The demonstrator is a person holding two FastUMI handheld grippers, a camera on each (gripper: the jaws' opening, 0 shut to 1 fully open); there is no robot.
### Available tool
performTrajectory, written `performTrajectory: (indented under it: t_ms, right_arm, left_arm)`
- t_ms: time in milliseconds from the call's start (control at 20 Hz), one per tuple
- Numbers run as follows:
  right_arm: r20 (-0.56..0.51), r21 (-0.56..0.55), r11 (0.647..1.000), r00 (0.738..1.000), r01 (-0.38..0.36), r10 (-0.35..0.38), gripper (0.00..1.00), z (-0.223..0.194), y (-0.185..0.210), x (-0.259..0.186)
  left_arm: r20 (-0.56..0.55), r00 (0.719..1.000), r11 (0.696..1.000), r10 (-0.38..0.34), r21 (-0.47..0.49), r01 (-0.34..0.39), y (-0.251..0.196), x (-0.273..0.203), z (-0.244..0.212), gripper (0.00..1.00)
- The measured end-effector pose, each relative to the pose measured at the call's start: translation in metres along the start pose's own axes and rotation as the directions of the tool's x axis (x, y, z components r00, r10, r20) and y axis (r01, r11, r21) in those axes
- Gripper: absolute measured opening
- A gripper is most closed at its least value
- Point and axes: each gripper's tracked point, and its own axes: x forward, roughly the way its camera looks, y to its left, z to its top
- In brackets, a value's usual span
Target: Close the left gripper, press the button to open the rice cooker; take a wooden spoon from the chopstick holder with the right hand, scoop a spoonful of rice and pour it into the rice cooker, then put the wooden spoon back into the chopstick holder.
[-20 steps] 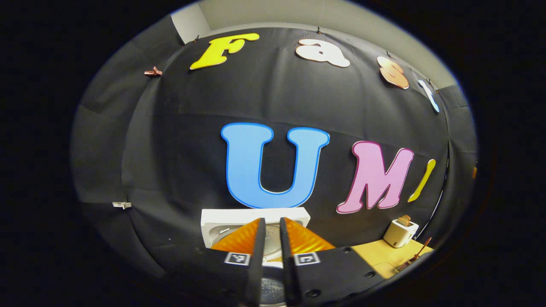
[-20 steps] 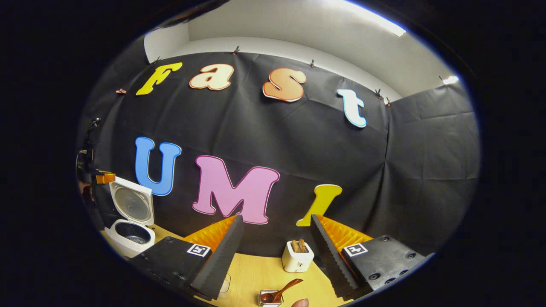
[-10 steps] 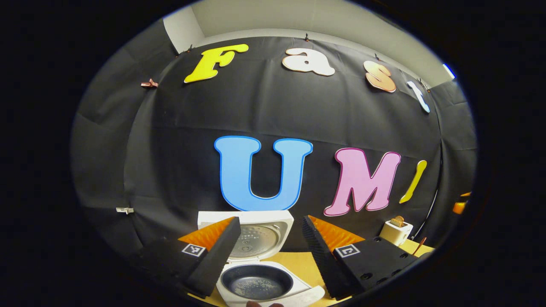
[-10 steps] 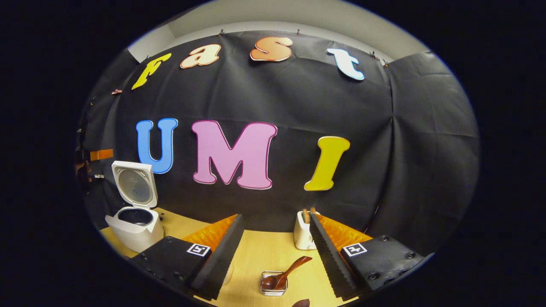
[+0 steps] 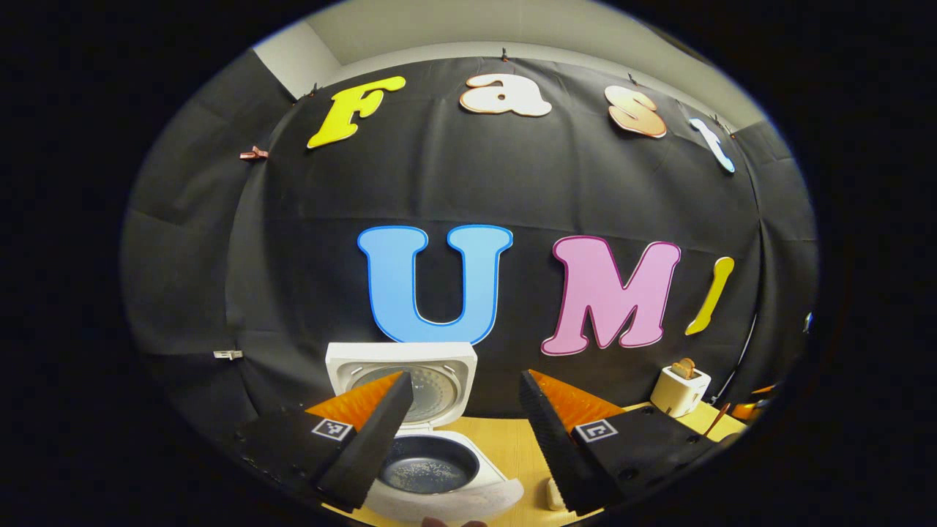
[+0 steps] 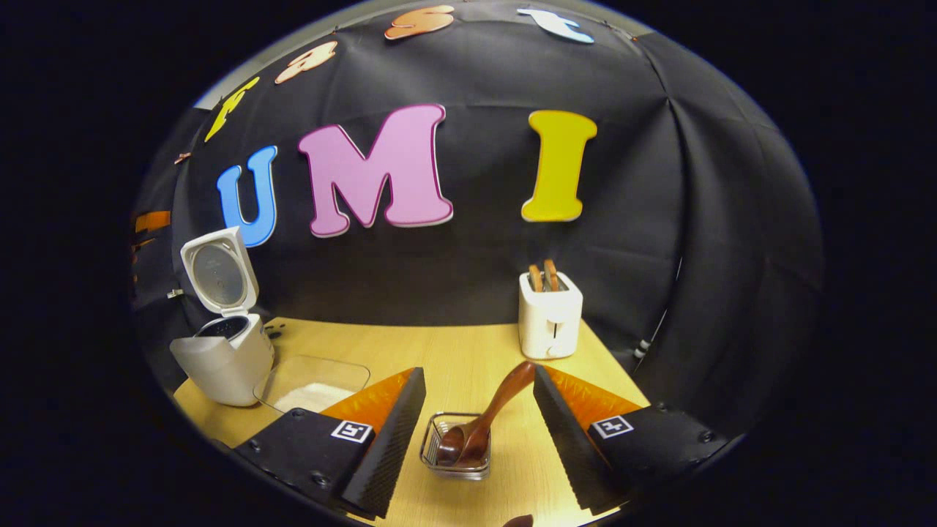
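Left gripper view: the left tool (image 5: 461,439) hung released over the rice cooker (image 5: 439,468), lid up, a few grains inside.

Right gripper view: the right tool (image 6: 476,432) gaped, empty, straddling the wooden spoon (image 6: 487,417) leaning in the chopstick holder (image 6: 455,457). I'd pinch the handle mid-shaft, then lift straight.

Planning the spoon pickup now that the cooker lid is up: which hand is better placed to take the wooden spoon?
Right. Its tongs are open and aimed at the wooden spoon leaning in the chopstick holder. The left tongs hang open over the rice cooker, away from the spoon.
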Motion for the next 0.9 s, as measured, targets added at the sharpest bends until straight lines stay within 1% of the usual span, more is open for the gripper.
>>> performTrajectory:
  t_ms: [250,400,600,700,800,850,900]
  right_arm:
    - [-0.088,0.087,0.995,0.995,-0.040,0.048,0.92,-0.046,-0.013,0.041]
    - [-0.102,0.135,0.989,0.992,-0.063,0.078,0.91,-0.057,-0.015,0.069]
    - [-0.138,0.190,0.977,0.983,-0.095,0.123,0.90,-0.077,-0.006,0.099]
    - [-0.145,0.225,0.969,0.980,-0.105,0.140,0.88,-0.081,-0.001,0.109]
    - [-0.144,0.252,0.961,0.978,-0.111,0.151,0.84,-0.081,0.002,0.118]
    - [-0.145,0.263,0.958,0.977,-0.113,0.155,0.72,-0.082,0.003,0.121]
    - [-0.148,0.274,0.955,0.976,-0.116,0.162,0.70,-0.082,0.005,0.124]
  left_arm:
    - [-0.046,0.997,0.998,0.060,0.006,-0.060,-0.008,-0.013,-0.012,0.95]
    - [-0.080,0.992,0.996,0.093,-0.004,-0.094,-0.007,-0.024,-0.017,0.95]
    - [-0.092,0.984,0.988,0.151,0.030,-0.149,0.000,-0.037,-0.016,0.94]
    - [-0.096,0.981,0.985,0.170,0.045,-0.166,0.002,-0.044,-0.016,0.95]
    - [-0.106,0.978,0.983,0.180,0.051,-0.176,0.004,-0.049,-0.018,0.95]
    - [-0.111,0.976,0.982,0.185,0.051,-0.181,0.005,-0.051,-0.020,0.95]
    - [-0.115,0.975,0.981,0.191,0.049,-0.187,0.007,-0.053,-0.020,0.95]
